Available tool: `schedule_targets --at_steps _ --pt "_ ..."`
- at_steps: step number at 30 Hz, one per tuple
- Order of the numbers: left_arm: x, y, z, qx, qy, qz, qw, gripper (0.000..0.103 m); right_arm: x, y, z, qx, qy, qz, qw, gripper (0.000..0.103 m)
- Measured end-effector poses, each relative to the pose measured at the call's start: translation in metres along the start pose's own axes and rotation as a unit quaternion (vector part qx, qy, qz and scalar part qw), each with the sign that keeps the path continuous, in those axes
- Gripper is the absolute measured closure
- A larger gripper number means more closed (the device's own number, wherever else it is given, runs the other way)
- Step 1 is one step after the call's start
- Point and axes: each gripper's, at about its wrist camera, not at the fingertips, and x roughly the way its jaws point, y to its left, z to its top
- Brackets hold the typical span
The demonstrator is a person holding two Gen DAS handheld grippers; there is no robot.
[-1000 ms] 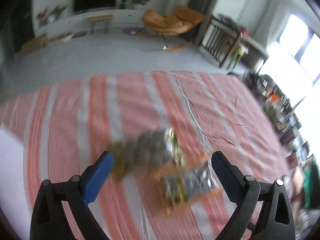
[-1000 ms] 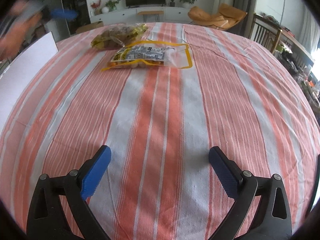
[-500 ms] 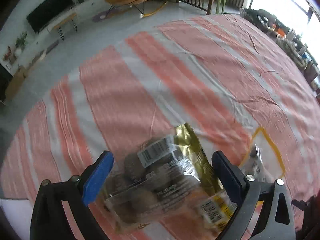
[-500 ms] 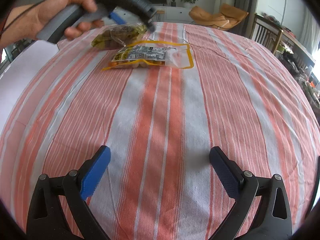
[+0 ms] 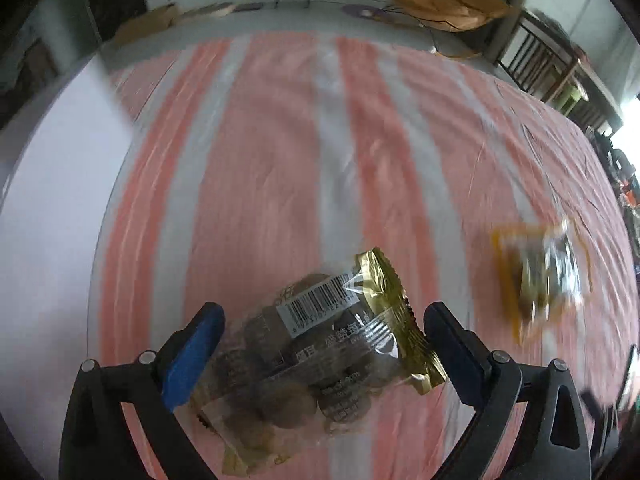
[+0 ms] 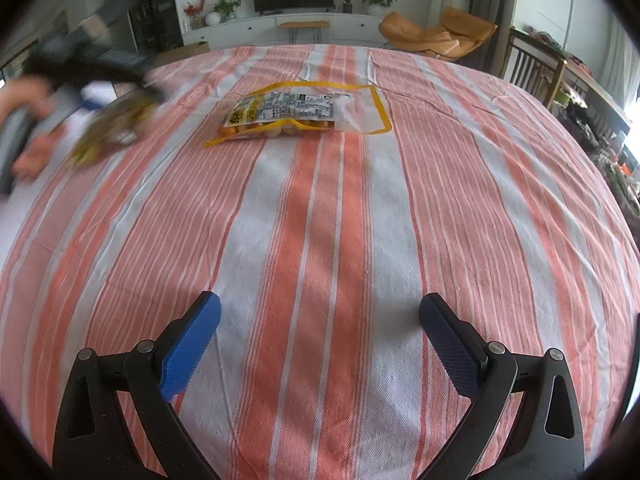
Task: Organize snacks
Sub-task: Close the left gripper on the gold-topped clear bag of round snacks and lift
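Under both your tongs spreads the orange-and-white striped tablecloth (image 6: 320, 208). To the left of your left tongs lies a white board (image 5: 48, 208). Well ahead of your right tongs rests the yellow-bordered snack pouch (image 6: 304, 110), flat on the cloth; it also shows blurred off to the right of your left tongs. Your left tongs (image 5: 320, 344) carry the gold-edged clear bag of brown snacks (image 5: 316, 364) between the fingers, which look spread wide, so I cannot tell how firmly it is pinched. Your right tongs (image 6: 320, 336) hang released, fingers apart, nothing between them
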Motion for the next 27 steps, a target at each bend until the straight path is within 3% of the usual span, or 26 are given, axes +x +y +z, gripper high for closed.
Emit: schedule_targets --at_steps 4,7,10,12,14,16,19,21,25,27 --pt "-0.012 0.028 -0.030 -0.027 0.006 -0.053 0.9982 0.002 0.000 0.000 0.000 0.000 0.000 0.000 1.000 0.002" --pt "-0.033 0.036 -0.027 -0.037 -0.030 -0.138 0.9892 0.002 0.000 0.000 0.000 0.000 0.000 0.000 1.000 0.002" --pt "-0.047 0.029 -0.022 0.013 -0.044 -0.191 0.9806 0.002 0.000 0.000 0.000 0.000 0.000 0.000 1.000 0.002" --pt "-0.051 0.013 -0.023 0.098 -0.042 -0.180 0.9778 0.002 0.000 0.000 0.000 0.000 0.000 0.000 1.000 0.002" --pt "-0.050 -0.002 -0.034 0.181 -0.029 -0.167 0.9687 0.002 0.000 0.000 0.000 0.000 0.000 0.000 1.000 0.002" --pt "-0.050 -0.013 -0.047 0.249 -0.030 -0.129 0.9595 0.002 0.000 0.000 0.000 0.000 0.000 0.000 1.000 0.002" --pt "-0.050 -0.015 -0.054 0.278 -0.044 -0.102 0.9541 0.002 0.000 0.000 0.000 0.000 0.000 0.000 1.000 0.002" --pt "-0.043 -0.006 -0.052 0.283 -0.028 -0.103 0.9533 0.002 0.000 0.000 0.000 0.000 0.000 0.000 1.000 0.002" --pt "-0.020 -0.003 -0.056 0.302 0.004 -0.053 0.9518 0.002 0.000 0.000 0.000 0.000 0.000 0.000 1.000 0.002" --pt "-0.010 0.003 -0.057 0.293 0.011 -0.040 0.9552 0.002 0.000 0.000 0.000 0.000 0.000 0.000 1.000 0.002"
